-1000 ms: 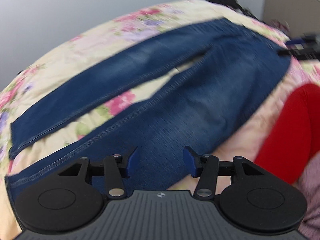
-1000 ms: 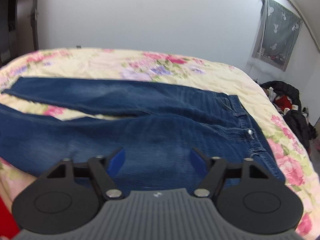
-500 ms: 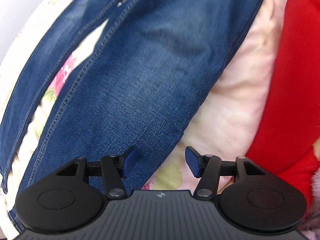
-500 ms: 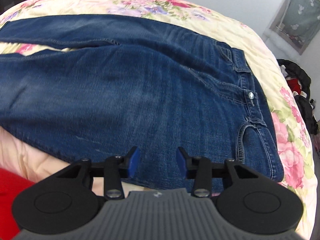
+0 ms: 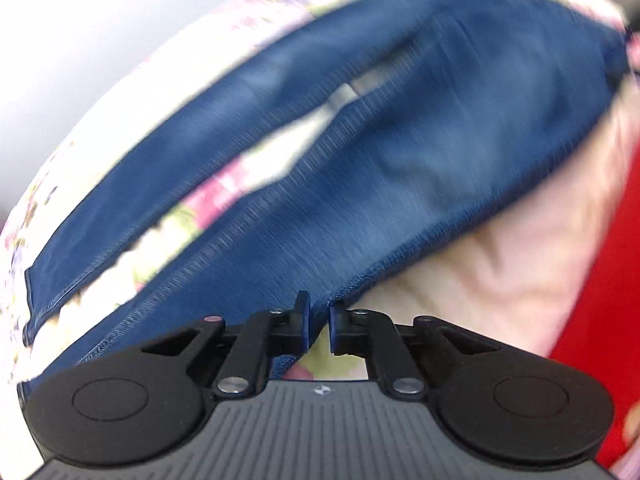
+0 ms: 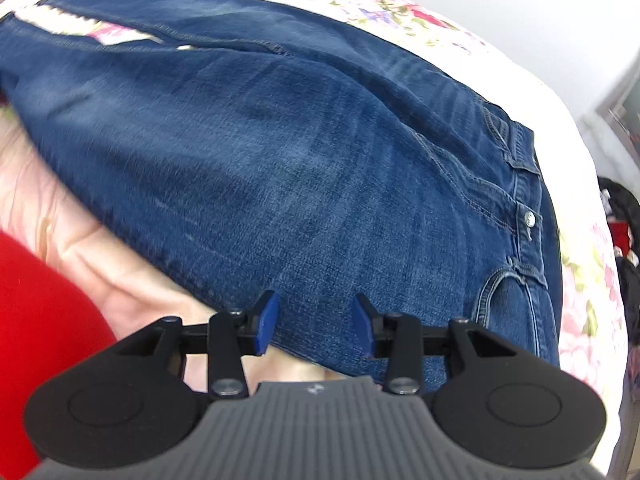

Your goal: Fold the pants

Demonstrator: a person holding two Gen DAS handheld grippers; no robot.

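Now our left gripper (image 5: 319, 326) pinches the pants (image 6: 304, 168) near edge; our right gripper (image 6: 314, 326), parted wide there, should bite deep before lifting.

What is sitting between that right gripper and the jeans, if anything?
Nothing visible. The right gripper is open and already at the near edge of the jeans, denim showing between its blue fingers. The red cloth lies off to the side, on the floral bedspread, not in the way.
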